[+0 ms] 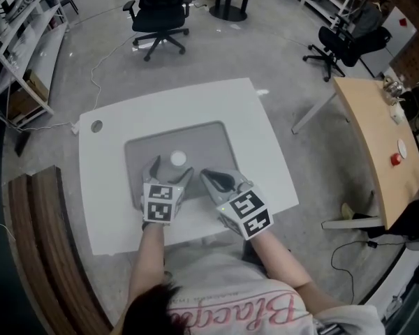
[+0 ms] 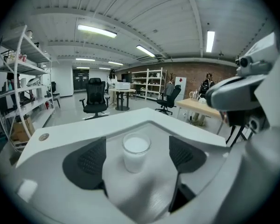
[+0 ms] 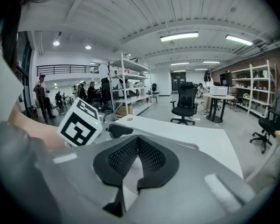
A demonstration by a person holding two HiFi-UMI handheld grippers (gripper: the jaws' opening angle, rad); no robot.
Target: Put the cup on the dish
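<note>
**Status: placement stage**

1. The white cup (image 2: 136, 151) is standing upright on the gray rectangular dish (image 1: 208, 139), roughly at the middle of the dish and slightly toward its near edge. The dish is lying at the centre of the white desk (image 1: 112, 190), well clear of all four desk edges.

2. The left tongs (image 2: 136, 161) are standing spread wide. The cup is sitting between the two dark pads (image 2: 86, 161), with a visible gap on each side. Neither pad is pressing on the cup wall, so the cup is resting on its own base.

3. The right tongs (image 3: 137, 154) are pressed together with nothing between them. They are hovering over the near right part of the dish, just beside the left tongs and apart from the cup.

**Progress assessment**

- Done, as judged from the views: the cup is sitting on the dish and is free of any grip. The task goal is appearing to be met.
- Left: the left tongs are bracketing the cup closely, so they are needing a clean exit, up or straight back toward the near desk edge.

**Caution**

The cup is looking light and narrow. A sideways brush from either pad is likely to tip it or slide it across the dish.
</note>
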